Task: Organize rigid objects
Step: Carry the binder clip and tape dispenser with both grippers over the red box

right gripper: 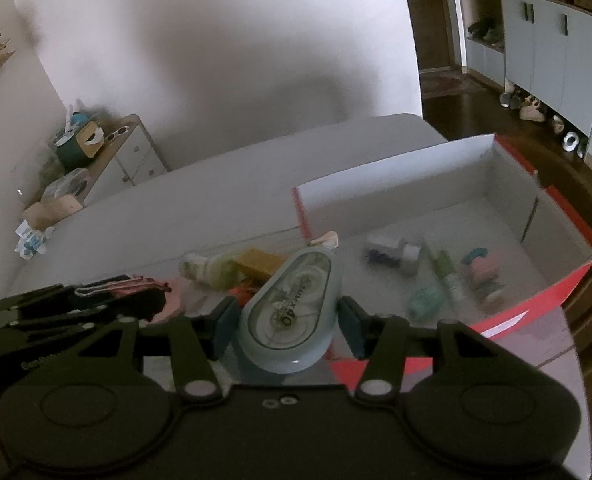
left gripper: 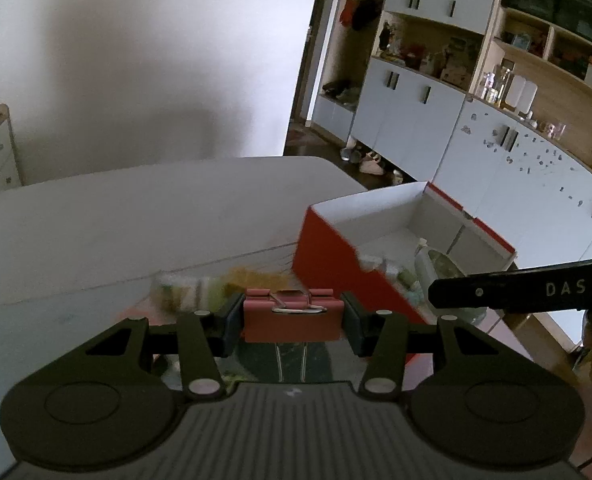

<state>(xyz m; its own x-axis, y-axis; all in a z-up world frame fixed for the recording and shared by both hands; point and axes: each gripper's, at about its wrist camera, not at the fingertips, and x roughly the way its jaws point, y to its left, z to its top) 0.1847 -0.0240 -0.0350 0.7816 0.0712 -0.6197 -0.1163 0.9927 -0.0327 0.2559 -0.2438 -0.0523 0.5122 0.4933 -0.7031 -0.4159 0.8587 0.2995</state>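
— Holding anything on your left?

— Yes. My left gripper is pinching a pink binder clip, one pad against each side, wire handles folded on top. From the right wrist camera I see the same clip edge-on, held above the table.

— And your right?

— My right gripper is clamped on a grey-blue correction tape dispenser, which sits tilted between the pads, its narrow end pointing away from me. It hangs over the near-left corner of the red box.

— What's in the box?

— Its white inside holds several small things, all blurred: a green tube-like item, something teal, something pink, and a grey piece.

— Anything left outside it?

— A small pile just left of the box on the grey table: a pale bottle-like object and a yellow-brown block, touching each other. I cannot tell what they are.

— Where's the left gripper relative to the box?

— Beside its left wall, near that pile.
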